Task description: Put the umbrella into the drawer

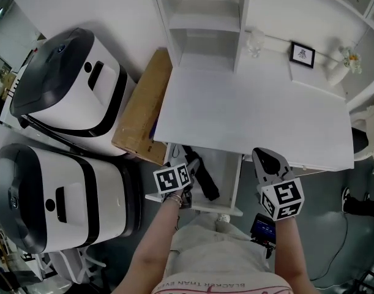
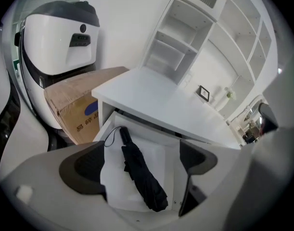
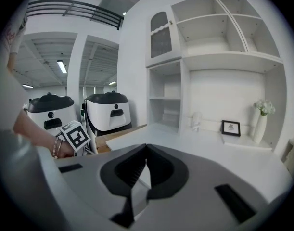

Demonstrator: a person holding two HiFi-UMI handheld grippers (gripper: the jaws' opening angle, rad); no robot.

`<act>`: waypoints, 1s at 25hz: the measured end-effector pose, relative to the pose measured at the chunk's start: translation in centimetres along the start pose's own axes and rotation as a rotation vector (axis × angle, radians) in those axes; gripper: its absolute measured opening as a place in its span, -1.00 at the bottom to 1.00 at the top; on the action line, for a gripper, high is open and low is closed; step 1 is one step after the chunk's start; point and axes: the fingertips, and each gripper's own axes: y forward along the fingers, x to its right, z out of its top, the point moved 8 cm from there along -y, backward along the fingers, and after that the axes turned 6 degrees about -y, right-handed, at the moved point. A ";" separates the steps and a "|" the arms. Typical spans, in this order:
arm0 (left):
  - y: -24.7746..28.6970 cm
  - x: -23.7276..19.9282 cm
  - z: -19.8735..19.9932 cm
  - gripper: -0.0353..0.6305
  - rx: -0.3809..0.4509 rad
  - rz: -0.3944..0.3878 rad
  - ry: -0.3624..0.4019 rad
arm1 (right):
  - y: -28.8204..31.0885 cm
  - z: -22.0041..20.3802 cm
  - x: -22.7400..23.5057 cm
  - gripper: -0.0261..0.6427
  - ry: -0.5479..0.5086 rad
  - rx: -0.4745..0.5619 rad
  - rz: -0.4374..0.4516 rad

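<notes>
Drawer (image 1: 226, 171) stands pulled out under the near-left edge of the white counter (image 1: 254, 115). Folded black umbrella (image 1: 204, 179) lies on the drawer floor, clear of both tools. Left hand-held gripper (image 1: 189, 168) hovers at the drawer's left rim, jaws wide, nothing gripped. Right hand-held gripper (image 1: 267, 160) sits over the counter's near edge, jaws pressed together, empty.

Left of the counter: cardboard box (image 1: 141, 109), then far machine (image 1: 70, 81) and near machine (image 1: 52, 198), both white and black. Far right on the counter: framed picture (image 1: 302, 54), vase (image 1: 337, 72).

Only the left gripper view shows the umbrella's wrist loop (image 2: 108, 137) at its far end. The right gripper view looks across the counter at the shelves (image 3: 166, 105).
</notes>
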 end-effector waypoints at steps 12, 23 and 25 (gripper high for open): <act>-4.8 2.9 3.0 0.53 0.179 -0.015 0.177 | -1.8 2.7 -0.7 -0.90 -0.061 0.070 -0.002; -11.1 6.1 6.5 0.52 0.457 -0.065 0.309 | -3.8 5.7 -0.3 -0.90 -0.104 0.170 -0.038; -12.3 6.7 7.0 0.52 0.510 -0.083 0.336 | -4.1 6.3 -0.3 -0.90 -0.112 0.190 -0.040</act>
